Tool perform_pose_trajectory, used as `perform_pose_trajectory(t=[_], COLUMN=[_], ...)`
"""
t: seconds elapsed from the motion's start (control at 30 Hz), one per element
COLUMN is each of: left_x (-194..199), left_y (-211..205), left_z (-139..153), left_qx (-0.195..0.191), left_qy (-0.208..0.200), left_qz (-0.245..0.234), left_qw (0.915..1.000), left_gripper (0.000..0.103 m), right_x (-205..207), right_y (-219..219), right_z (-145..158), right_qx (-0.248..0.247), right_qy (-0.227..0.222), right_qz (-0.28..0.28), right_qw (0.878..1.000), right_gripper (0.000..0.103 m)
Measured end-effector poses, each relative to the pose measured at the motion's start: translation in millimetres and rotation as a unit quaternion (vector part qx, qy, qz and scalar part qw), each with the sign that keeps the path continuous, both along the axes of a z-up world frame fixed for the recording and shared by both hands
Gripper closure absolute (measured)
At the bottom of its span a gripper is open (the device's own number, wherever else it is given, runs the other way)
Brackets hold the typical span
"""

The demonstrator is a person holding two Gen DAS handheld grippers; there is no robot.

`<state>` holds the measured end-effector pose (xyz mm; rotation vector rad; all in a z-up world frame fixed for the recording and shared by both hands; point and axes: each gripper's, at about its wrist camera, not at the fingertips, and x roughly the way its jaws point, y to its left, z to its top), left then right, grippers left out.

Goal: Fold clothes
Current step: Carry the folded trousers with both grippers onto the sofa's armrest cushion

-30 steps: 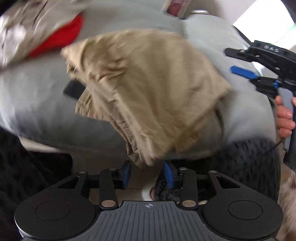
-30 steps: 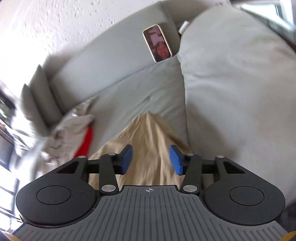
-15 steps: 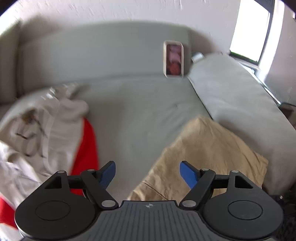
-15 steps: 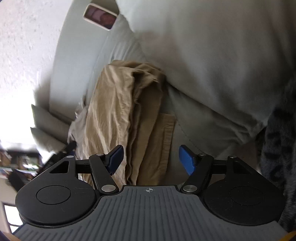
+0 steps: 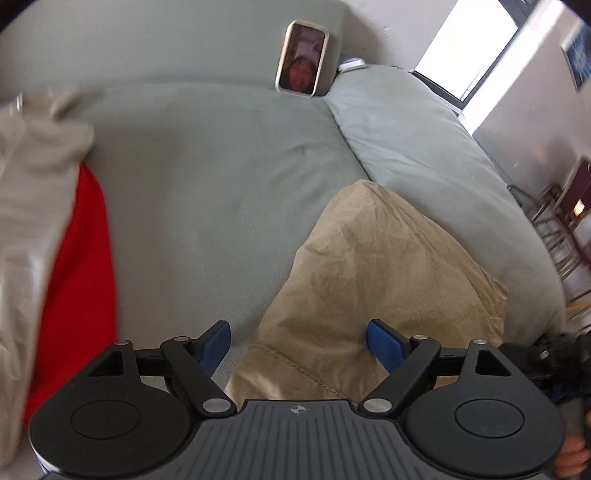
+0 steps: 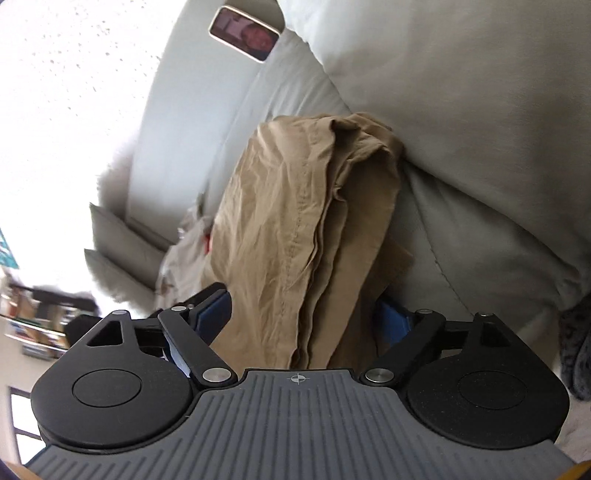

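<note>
Both hand-held grippers spread wide since a second ago, empty | folded tan trousers (image 5: 373,280) released at sofa (image 5: 221,177) front edge | risk: overhanging fold slides off.

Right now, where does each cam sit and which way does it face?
Left wrist: on the left tongs, open, facing the sofa back across the seat; tan trousers, phone; fingers bottom right.
Right wrist: on the right tongs, open, rolled view along the trousers; no hand.
Shared: trousers, phone, grey cushion.
</note>
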<state>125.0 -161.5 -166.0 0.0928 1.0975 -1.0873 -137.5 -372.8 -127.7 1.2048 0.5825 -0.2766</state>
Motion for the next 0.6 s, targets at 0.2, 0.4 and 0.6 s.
perform_pose_trajectory(t=[0.2, 0.4, 0.6], left_x=[-25, -75, -124], left_y=[7, 10, -34], left_z=[18, 57, 97], left_qx=[-0.014, -0.016, -0.076], left_qy=[-0.021, -0.082, -0.103], left_qz=[-0.008, 0.007, 0.006], left_qw=[0.9996, 0.9964, 0.9918], left_gripper=[0.066, 0.083, 0.084], right_x=[16, 15, -25], right_y=[3, -1, -45], right_z=[13, 54, 104], right_qx=[-0.083, -0.174, -0.231], right_qy=[0.020, 0.014, 0.004], right_qz=[0.025, 0.035, -0.030], right_qw=[0.996, 0.984, 0.973], right_gripper=[0.089, 0.093, 0.093])
